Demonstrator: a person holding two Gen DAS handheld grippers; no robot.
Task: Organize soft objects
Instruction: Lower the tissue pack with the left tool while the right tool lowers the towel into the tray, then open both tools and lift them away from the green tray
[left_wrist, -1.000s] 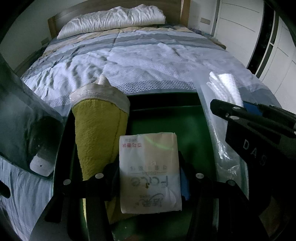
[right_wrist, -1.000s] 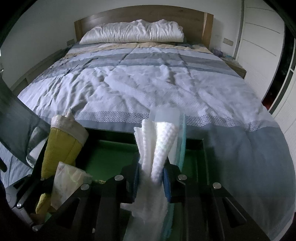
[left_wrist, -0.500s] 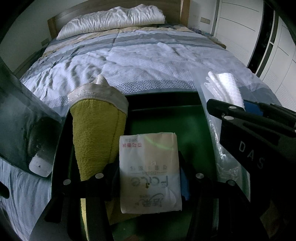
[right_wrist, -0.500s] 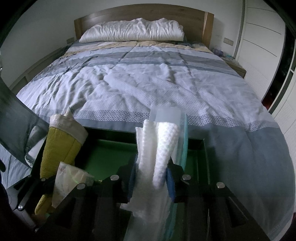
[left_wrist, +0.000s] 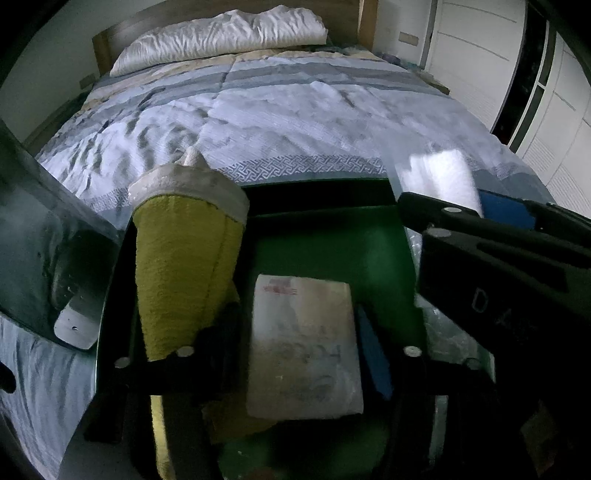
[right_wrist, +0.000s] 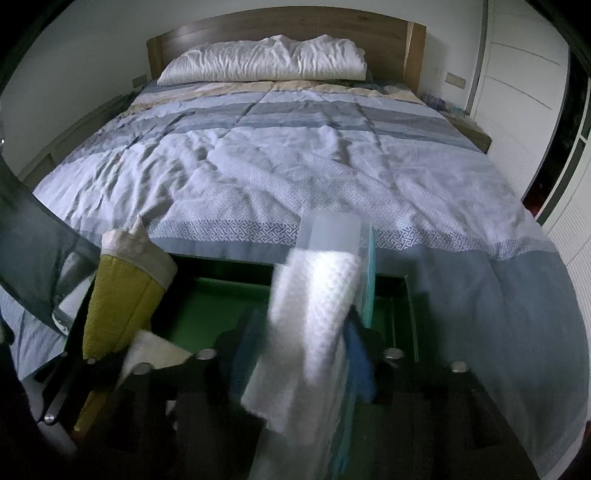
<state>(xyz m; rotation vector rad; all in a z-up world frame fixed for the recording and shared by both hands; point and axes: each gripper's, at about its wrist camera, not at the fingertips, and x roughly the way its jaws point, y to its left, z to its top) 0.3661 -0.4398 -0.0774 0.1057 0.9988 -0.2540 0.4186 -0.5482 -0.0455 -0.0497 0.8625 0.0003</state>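
Both grippers angled steeply down over a green bin at the foot of a bed.

Left gripper: jaws opening, tissue pack between them, blurred, over the bin floor. A gap visible between the pack and the blue right pad; contact on the left side not clear. Just left of this gripper, a yellow towel with a pale band on top, upright and a little tilted, leaning at the left wall of the bin. To the right, the right gripper seen from the side, dark body with a blue pad, and the white cloth just beyond it.

Right gripper: jaws opening, white cloth in clear wrap between them, upright and blurred. Blue fingers close on both sides of the cloth; pressing or not, impossible to tell. A thin teal sheet just right of the cloth. Far to the left, the yellow towel and the pale corner of the tissue pack.

Left of both grippers, a dark raised lid with a grey latch.

Ahead of the grippers, the blue-grey striped quilt, wrinkled, then a white pillow against a wooden headboard. White walls. To the right, white wardrobe doors.
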